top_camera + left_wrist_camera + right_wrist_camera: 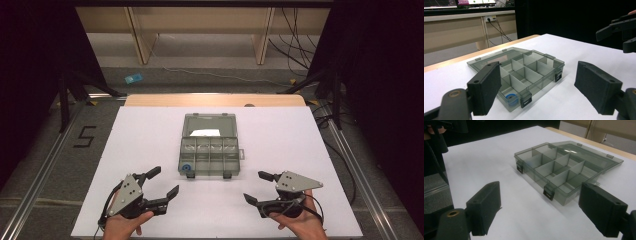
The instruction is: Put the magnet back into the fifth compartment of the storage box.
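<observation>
- Left gripper [161,182] is down at the near-left of the white counter [150,130], held in the person's left hand [121,226]. Jaws are spread wide with nothing between them, pointing up and right toward the box.
- In the left gripper view the two black jaw pads frame the box, and you can spot the other gripper hanging at the top right corner.
- Middle of the counter: a smoky clear plastic organizer box [209,156] with its lid [208,125] flipped open and lying flat on the far side. Inside it's split by dividers into small compartments. Two black latches sit on the near edge.
- There's a little blue ring [186,168] in the near-left corner compartment, easy to see in the left gripper view too [511,96].
- Right gripper [259,187] is at the near-right, in the right hand [301,225], well apart from the box. Jaws wide open as well, empty, pointing left.
</observation>
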